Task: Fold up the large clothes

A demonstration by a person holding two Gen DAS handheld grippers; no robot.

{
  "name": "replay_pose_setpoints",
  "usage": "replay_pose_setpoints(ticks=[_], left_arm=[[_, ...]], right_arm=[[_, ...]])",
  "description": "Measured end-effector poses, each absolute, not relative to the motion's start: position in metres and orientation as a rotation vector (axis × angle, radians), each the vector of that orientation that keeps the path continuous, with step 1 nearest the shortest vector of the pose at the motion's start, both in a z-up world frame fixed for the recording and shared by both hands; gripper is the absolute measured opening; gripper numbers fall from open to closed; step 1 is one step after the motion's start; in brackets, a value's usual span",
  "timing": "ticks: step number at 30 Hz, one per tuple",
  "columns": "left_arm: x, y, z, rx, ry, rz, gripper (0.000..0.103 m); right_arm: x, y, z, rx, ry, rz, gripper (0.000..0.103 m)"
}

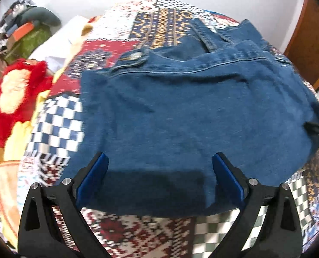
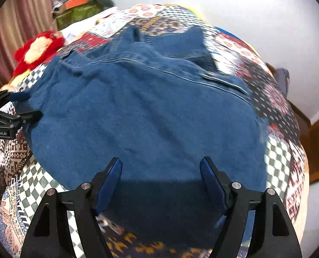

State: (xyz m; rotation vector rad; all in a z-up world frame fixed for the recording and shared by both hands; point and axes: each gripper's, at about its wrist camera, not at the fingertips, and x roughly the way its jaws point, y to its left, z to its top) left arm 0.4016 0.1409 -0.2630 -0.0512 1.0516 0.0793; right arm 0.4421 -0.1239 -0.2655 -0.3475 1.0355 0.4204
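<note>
While both views look steeply down, a pair of blue denim jeans (image 1: 181, 111) lies folded on a bed covered by a patchwork bedspread (image 1: 58, 124) of checks, florals and red-and-white knit-like patterns. The jeans fill the middle of each picture; the waistband, with a metal button (image 1: 135, 56) on its tab, lies at the far side, and the folded edge lies nearest the cameras.

In the left wrist view the left hand-held gripper (image 1: 159, 172) stands above the near part of the denim with its jaws spread wide. Its blue pads (image 1: 94, 178) sit apart on either side of a shadowed strip of cloth, and nothing is pinched between them. In the right wrist view the right hand-held gripper (image 2: 160, 178) is likewise above the near part of the jeans (image 2: 150, 116), jaws parted a little less widely, its pads (image 2: 110, 185) clear of one another with only flat cloth beneath. Whether the fingertips touch the fabric I cannot tell.

Each hand-held gripper shows in the other's view: the left one at the left edge of the right wrist picture, by the side edge of the jeans, and dark tips of the right one at the right edge of the left wrist picture.

A red and cream plush toy (image 1: 13, 99) lies on the bed beside the jeans. Beyond it, a cluttered pile (image 1: 23, 34) sits against a white wall (image 2: 234, 15).
</note>
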Motion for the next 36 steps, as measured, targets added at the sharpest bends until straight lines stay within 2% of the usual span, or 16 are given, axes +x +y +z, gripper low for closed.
replay_pose_setpoints(ticks=[1,16,28,30,33,36], left_arm=[[0.400,0.145,-0.264,-0.049,1.058,0.093,0.099],[0.365,0.178,-0.261,-0.139,1.059,0.237,0.099],[0.319,0.201,-0.232,-0.300,0.912,0.350,0.099],[0.316,0.203,-0.235,-0.379,0.909,0.319,0.099],[0.322,0.201,-0.249,-0.495,0.951,0.250,0.099],[0.332,0.194,-0.271,-0.573,1.011,0.173,0.099]], right_arm=[[0.442,-0.132,-0.265,-0.349,1.046,0.389,0.082],[0.430,-0.244,-0.260,-0.134,1.131,0.203,0.083],[0.411,-0.178,-0.199,-0.178,0.906,0.317,0.083],[0.411,-0.160,-0.191,-0.171,0.879,0.363,0.084],[0.413,-0.135,-0.189,-0.174,0.870,0.419,0.092],[0.418,-0.110,-0.201,-0.194,0.889,0.472,0.093]])
